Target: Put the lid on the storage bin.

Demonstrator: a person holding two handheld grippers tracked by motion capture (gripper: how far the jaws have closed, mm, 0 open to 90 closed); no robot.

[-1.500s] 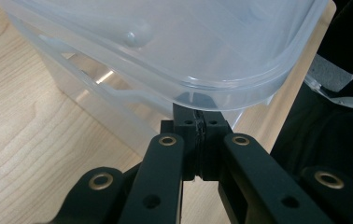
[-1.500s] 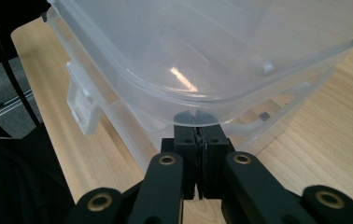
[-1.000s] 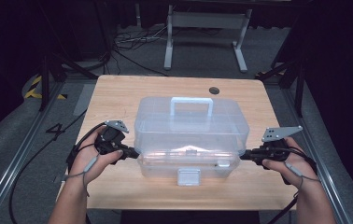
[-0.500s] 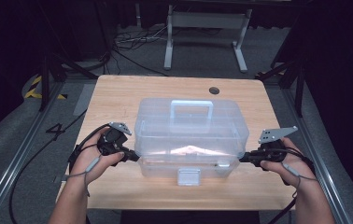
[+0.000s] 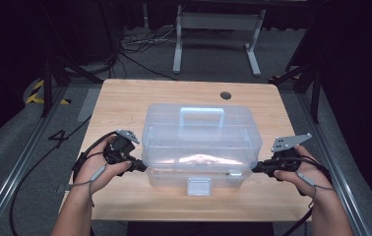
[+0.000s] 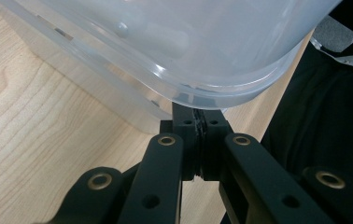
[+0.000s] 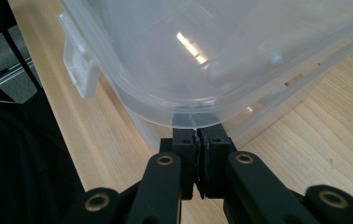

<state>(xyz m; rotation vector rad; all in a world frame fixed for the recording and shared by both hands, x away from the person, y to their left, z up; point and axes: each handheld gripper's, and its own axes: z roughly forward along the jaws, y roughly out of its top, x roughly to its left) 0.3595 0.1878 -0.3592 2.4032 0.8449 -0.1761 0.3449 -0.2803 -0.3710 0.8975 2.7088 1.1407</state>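
I've got the clear plastic box sitting mid-table, lid on, front latch hanging down. My left gripper and right gripper are both pinched shut, tips tucked under the lid's rim at either end — gripping nothing that I can make out. Looks like prying the lid up comes next: an even lift on both sides. Against the earlier frames, nothing has shifted — box and hands sit the same.

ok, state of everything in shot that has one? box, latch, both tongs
box: lid on, upright on the table
handle: folded flat on the lid
front latch: down
left tongs: shut, tips under the lid rim at the box's left end
right tongs: shut, tips under the lid rim at the right end
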